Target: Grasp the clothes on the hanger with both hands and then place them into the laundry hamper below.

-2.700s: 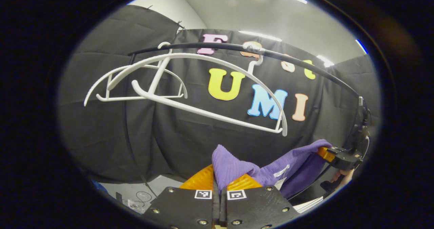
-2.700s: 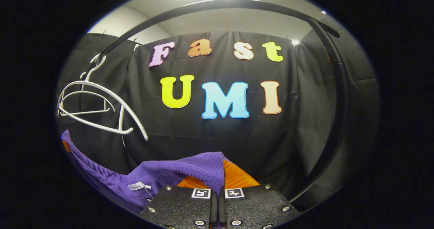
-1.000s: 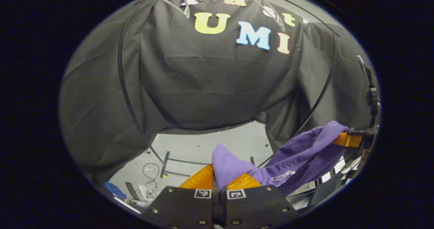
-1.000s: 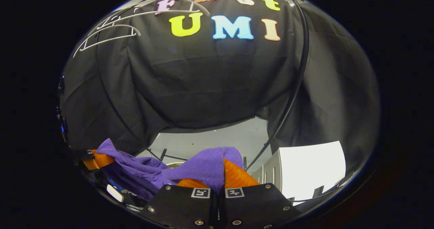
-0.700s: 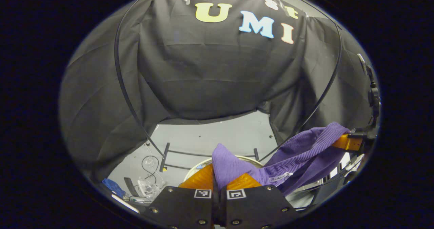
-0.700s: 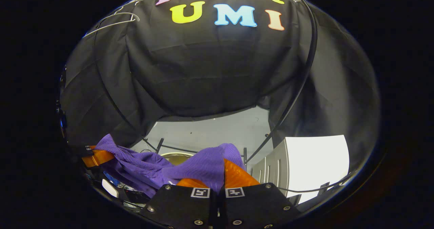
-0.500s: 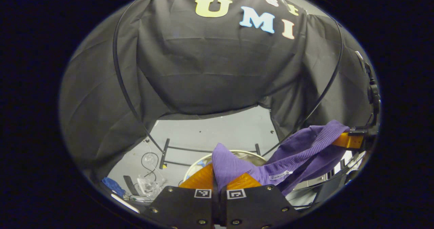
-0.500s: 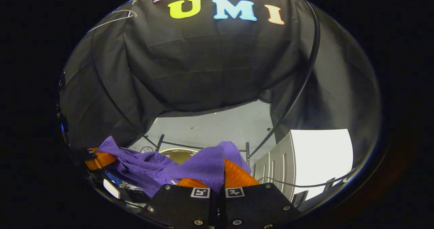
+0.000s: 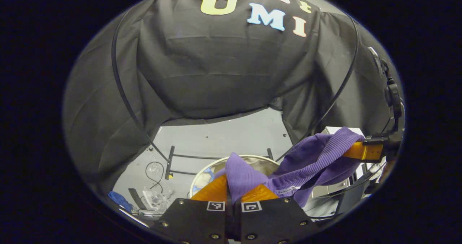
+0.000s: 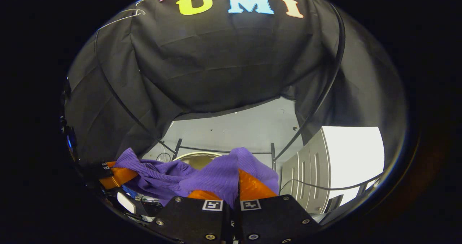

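Note:
A purple ribbed garment [image 9: 314,161] hangs stretched between my two grippers. My left gripper [image 9: 231,188] is shut on one end of it, and that gripper appears far left in the right gripper view [image 10: 117,177]. My right gripper [image 10: 236,184] is shut on the other end of the purple garment [image 10: 202,175], and it appears at the right edge of the left gripper view [image 9: 364,152]. Below the cloth, the round pale-rimmed laundry hamper [image 9: 202,171] stands on the floor; its rim [image 10: 196,154] peeks out above the garment in the right gripper view.
The black clothes-rack frame [image 9: 121,92] arches around the hamper, with its foot bars [image 9: 169,162] on the grey floor. A white cabinet [image 10: 335,164] stands to the right. Cables and clutter [image 9: 153,197] lie on the floor at the left. A white hanger [image 10: 121,16] is high up.
Both grippers have come down with the garment and tilted toward the floor. The hangers slid up out of sight and the hamper has come into view beneath the cloth.

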`<state>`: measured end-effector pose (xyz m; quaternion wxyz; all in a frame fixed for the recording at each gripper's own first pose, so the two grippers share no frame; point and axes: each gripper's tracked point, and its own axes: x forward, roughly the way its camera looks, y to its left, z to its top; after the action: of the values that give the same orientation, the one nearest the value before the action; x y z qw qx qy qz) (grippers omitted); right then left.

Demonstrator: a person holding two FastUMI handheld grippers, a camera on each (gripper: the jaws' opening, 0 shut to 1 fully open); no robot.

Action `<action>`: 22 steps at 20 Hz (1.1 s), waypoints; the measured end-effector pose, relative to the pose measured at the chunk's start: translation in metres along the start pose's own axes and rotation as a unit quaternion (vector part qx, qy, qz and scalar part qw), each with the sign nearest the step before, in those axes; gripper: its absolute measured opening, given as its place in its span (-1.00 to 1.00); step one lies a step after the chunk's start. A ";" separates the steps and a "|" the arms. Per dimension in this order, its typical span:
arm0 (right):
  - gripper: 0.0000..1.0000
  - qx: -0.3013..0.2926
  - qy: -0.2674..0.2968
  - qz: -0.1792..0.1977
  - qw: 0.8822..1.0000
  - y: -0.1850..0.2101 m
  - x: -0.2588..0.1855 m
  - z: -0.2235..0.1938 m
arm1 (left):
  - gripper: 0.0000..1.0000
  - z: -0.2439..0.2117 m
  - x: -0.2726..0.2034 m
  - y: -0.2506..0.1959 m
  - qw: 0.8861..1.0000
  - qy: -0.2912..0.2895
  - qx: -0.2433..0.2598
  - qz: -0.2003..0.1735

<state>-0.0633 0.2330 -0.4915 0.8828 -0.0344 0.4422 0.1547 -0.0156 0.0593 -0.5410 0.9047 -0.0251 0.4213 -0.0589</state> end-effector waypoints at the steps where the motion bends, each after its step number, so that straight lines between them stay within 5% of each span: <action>1: -0.93 0.001 0.002 0.000 1.000 0.000 0.000 0.000 | -0.97 0.000 0.000 0.000 1.000 0.001 0.001 -0.001; 14: -0.80 -0.007 0.039 0.014 0.999 0.008 -0.006 -0.018 | -0.94 -0.017 -0.004 0.005 1.000 0.020 -0.001 0.007; 17: -0.16 -0.012 0.056 0.030 0.998 0.012 -0.018 -0.031 | -0.57 -0.013 -0.011 0.011 0.999 0.017 0.022 0.021; 21: 0.93 -0.005 0.048 0.021 0.999 0.005 -0.033 -0.025 | 0.40 -0.008 -0.030 0.010 0.999 0.008 0.026 0.021; 22: 0.92 -0.001 0.042 0.017 0.999 0.003 -0.038 -0.020 | 0.65 -0.007 -0.035 0.013 0.999 0.005 0.026 0.023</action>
<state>-0.1008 0.2228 -0.4730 0.8607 -0.0345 0.4792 0.1687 -0.0423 0.0762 -0.5207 0.9039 0.0086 0.4250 -0.0489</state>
